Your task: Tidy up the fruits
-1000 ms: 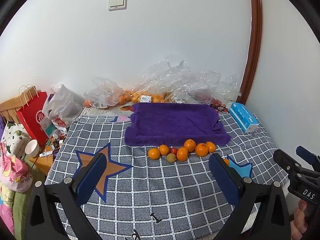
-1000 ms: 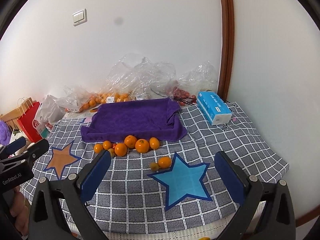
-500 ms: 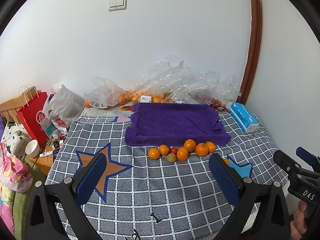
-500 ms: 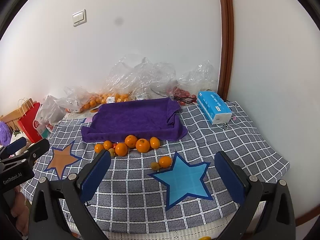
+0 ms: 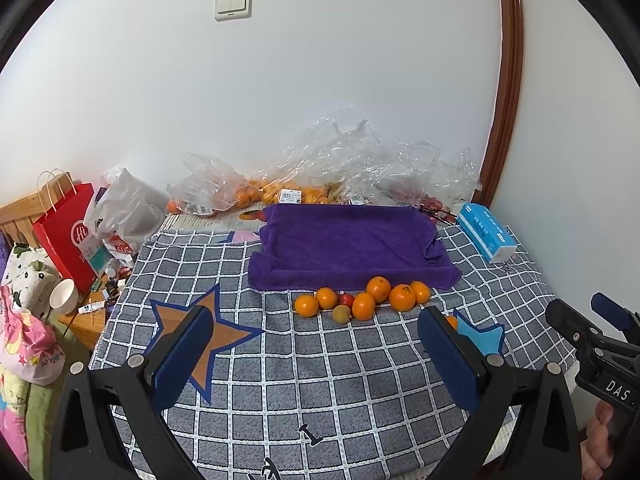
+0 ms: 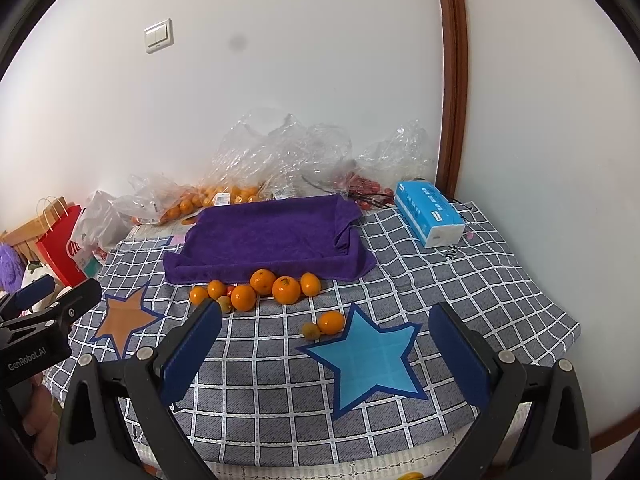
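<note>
A fuzzy purple towel (image 6: pixel 272 236) lies on woven checked cloth (image 6: pixel 440 304); at 12 o'clock, crinkled glossy plastic bags (image 6: pixel 288 152).

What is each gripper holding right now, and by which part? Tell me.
Nothing is held. The left gripper and the right gripper are both open and empty above the checkered cloth; the oranges lie untouched by the purple towel.

Both tools are black plastic frames with triangular cut-outs, each arm ending in a flat rectangular pad faced in textured dark blue, with round silver screw heads at the joints: the left gripper (image 5: pixel 316 354) and the right gripper (image 6: pixel 326 350) look alike. Seen from the side, the right one bears white lettering "DAS", the left one "GenRobot.AI", each with a blue-tipped lever on top
</note>
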The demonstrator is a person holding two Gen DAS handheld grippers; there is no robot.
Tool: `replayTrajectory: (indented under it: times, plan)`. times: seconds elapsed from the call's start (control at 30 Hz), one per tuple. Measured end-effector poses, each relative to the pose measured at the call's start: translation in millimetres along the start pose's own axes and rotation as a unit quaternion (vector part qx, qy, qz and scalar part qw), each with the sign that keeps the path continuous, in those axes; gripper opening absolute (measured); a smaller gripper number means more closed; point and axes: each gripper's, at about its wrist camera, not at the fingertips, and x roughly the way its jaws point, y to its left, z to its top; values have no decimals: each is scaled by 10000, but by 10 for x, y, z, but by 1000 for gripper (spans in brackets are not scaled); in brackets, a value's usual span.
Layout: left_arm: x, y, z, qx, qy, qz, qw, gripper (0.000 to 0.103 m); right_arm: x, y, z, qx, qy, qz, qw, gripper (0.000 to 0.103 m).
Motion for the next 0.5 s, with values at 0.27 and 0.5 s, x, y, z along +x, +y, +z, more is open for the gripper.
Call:
replayTrajectory:
  times: [0.27,0.5]
  plan:
    - [15,5,-20,6,11,16,10000,103,33,22,2,-49,-3,14,10000,102]
    - [75,22,-34,6,17,36,10000,103,106,-4,-3,1,-27,140,9999,102]
